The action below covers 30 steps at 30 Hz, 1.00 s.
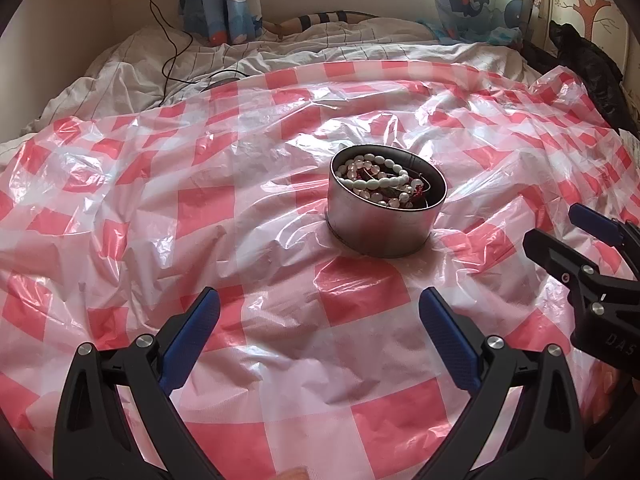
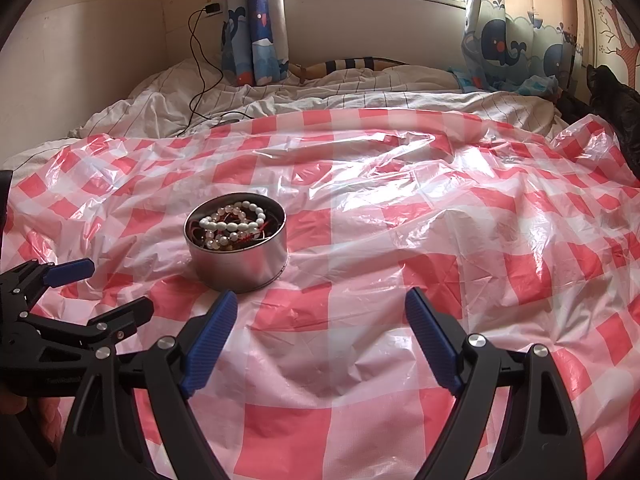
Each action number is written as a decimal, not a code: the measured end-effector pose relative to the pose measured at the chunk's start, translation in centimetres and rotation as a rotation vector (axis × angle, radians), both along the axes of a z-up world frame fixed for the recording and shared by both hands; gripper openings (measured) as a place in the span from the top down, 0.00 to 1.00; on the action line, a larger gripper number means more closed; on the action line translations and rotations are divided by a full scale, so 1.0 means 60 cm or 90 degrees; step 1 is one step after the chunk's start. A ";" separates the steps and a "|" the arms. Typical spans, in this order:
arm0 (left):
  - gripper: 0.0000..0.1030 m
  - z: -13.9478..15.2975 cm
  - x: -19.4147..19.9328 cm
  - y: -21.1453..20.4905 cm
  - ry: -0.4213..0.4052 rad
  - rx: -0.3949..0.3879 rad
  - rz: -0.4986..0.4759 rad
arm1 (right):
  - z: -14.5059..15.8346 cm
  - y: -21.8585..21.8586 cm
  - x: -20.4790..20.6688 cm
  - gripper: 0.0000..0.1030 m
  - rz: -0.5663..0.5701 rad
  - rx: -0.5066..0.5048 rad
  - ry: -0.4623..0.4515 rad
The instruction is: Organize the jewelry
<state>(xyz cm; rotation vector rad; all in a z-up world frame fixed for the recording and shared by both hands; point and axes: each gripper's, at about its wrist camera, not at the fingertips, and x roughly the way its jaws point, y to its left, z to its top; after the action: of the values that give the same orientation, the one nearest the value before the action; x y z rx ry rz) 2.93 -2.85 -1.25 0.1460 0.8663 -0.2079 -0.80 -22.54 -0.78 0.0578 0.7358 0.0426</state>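
A round metal tin [image 1: 380, 228] [image 2: 240, 266] stands on the red-and-white checked plastic sheet [image 1: 200, 216] [image 2: 440, 240]. White bead bracelets [image 1: 380, 178] [image 2: 236, 220] and red-threaded pieces lie tangled inside it. My left gripper [image 1: 320, 308] is open, short of the tin, with nothing between its blue pads. My right gripper [image 2: 320, 304] is also open and empty, its left pad near the tin's front right. Each gripper shows at the side of the other's view: the right gripper [image 1: 560, 236] and the left gripper [image 2: 108, 288].
The sheet covers a bed with a striped white duvet [image 2: 280, 100]. A black charger cable [image 2: 196, 80] runs from a wall socket onto the bed. Whale-print curtains [image 2: 256, 20] hang behind. A dark garment [image 2: 616, 108] lies at the right edge.
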 end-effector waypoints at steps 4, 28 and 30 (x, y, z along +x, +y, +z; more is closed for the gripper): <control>0.07 0.001 0.003 0.000 0.001 0.001 -0.001 | 0.000 0.002 0.001 0.20 0.000 0.000 0.000; 0.07 -0.002 0.008 0.006 0.008 0.003 0.007 | -0.002 0.000 0.001 0.18 -0.001 -0.003 0.004; 0.07 -0.002 0.008 0.007 0.008 0.004 0.008 | -0.003 -0.002 0.000 0.18 0.000 -0.004 0.003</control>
<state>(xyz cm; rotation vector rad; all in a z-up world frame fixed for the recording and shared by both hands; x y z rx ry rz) 3.44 -2.45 -1.37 0.1447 0.8802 -0.1953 -0.83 -22.64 -0.94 0.0524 0.7413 0.0403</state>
